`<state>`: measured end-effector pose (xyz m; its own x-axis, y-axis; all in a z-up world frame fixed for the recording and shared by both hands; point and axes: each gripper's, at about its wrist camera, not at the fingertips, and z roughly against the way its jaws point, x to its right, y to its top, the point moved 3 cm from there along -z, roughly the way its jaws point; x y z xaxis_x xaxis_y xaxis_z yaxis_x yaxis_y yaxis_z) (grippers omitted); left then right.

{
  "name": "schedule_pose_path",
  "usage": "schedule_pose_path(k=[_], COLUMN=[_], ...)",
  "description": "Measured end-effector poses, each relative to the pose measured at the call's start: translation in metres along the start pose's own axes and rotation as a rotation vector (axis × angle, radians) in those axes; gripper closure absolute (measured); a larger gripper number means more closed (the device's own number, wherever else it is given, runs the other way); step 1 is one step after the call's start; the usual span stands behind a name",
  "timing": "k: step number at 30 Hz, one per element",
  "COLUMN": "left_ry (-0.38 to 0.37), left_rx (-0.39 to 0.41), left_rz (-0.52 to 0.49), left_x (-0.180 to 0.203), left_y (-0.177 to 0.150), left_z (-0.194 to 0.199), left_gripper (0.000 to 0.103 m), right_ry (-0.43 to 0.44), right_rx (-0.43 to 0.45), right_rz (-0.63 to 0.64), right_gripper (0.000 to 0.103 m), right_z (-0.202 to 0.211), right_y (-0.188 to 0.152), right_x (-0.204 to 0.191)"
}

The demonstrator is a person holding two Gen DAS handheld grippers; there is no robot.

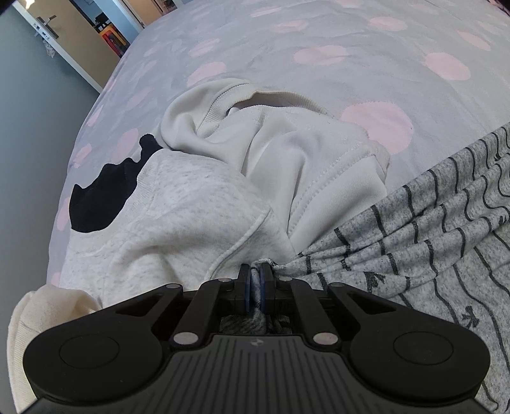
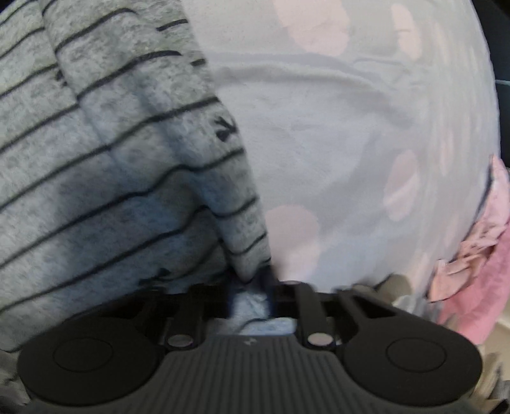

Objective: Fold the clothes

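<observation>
A grey garment with thin dark stripes [image 1: 430,223] lies on the bed to the right in the left wrist view. My left gripper [image 1: 255,270] is shut on a bunched edge of it, with cloth pinched between the blue pads. In the blurred right wrist view the same striped garment [image 2: 111,143] fills the left half and drapes over my right gripper [image 2: 258,280]. Its cloth is gathered between the jaws, and the left finger is hidden under it.
A white sweatshirt [image 1: 302,153] and a pale speckled one with a black print [image 1: 178,203] lie crumpled ahead of the left gripper. The bedcover [image 1: 287,47] is grey with pink dots. Pink clothes [image 2: 478,270] sit at the right edge. A door [image 1: 47,28] stands beyond the bed.
</observation>
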<state>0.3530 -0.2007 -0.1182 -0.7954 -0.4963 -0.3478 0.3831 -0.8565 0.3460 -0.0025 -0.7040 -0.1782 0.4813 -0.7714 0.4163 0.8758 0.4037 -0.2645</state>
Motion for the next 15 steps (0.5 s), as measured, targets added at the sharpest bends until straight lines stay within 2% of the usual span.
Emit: schedule_pose_path(k=[4,8,15], left_ry=[0.014,0.034,0.055], left_rx=[0.012,0.038,0.145], left_rz=[-0.003,0.021,0.162], left_x=[0.002,-0.001,-0.034], left_y=[-0.001,-0.002,-0.003], left_z=[0.004,0.018,0.084], left_gripper=[0.099,0.1,0.101], right_ry=[-0.059,-0.125,-0.246], right_rx=[0.007,0.027,0.093], right_rz=[-0.038,-0.163,-0.364], right_gripper=[0.097,0.099,0.1], right_z=[0.004,0.023,0.104], right_y=[-0.005,-0.02,-0.066], right_x=[-0.007,-0.003,0.02])
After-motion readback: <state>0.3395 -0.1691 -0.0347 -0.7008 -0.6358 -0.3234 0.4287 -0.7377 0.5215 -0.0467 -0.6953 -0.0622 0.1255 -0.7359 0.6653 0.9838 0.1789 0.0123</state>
